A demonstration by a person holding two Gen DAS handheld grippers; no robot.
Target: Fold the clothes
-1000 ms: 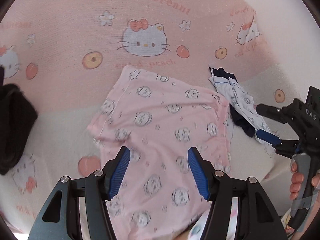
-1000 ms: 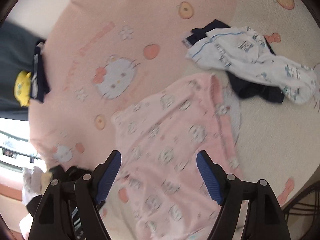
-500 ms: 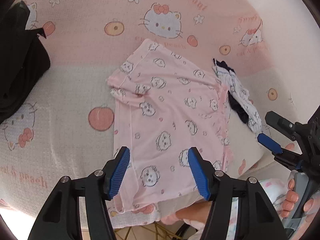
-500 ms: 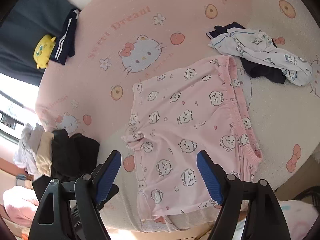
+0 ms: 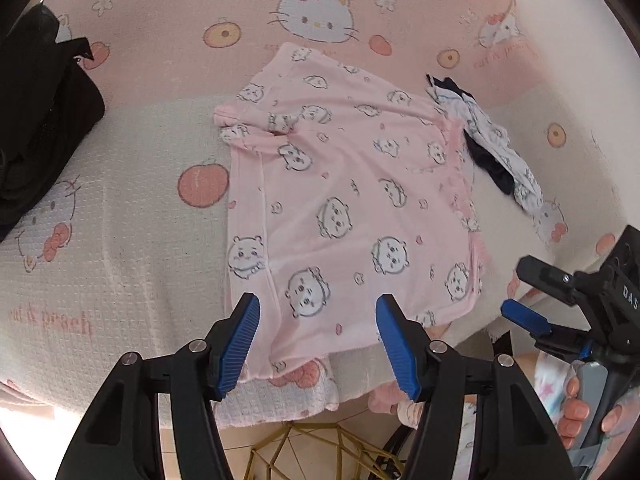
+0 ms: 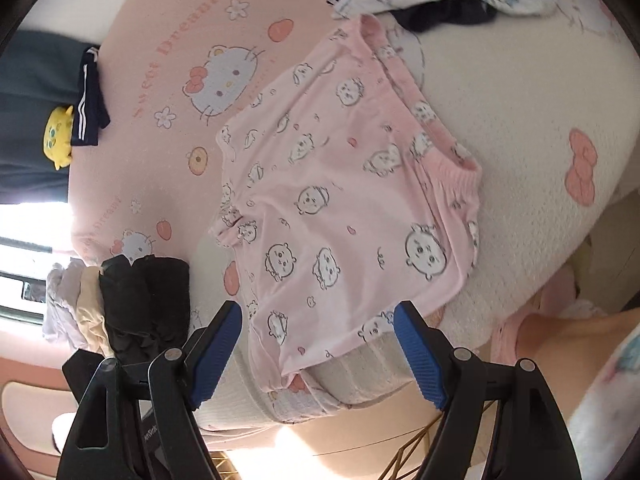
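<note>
Pink shorts (image 5: 344,208) printed with small cartoon faces lie spread flat on the bed, their elastic waistband to the right; in the right wrist view the pink shorts (image 6: 340,208) reach the bed's near edge. My left gripper (image 5: 316,316) hovers open above the shorts' near hem, holding nothing. At the right edge of the left wrist view my right gripper (image 5: 516,288) stands open, a hand on its handle. From its own camera the right gripper (image 6: 318,322) is open over the near hem, empty.
A white and navy garment heap (image 5: 488,140) lies right of the shorts. A black folded pile (image 5: 36,120) sits at the left, beside pale folded clothes (image 6: 76,308). The bedspread (image 5: 120,240) ends close in front; a gold wire frame (image 5: 304,452) stands below.
Both grippers pulled back toward the bed's near edge and stayed open. The shorts, close under the fingers one second ago, now lie farther off and fully in view.
</note>
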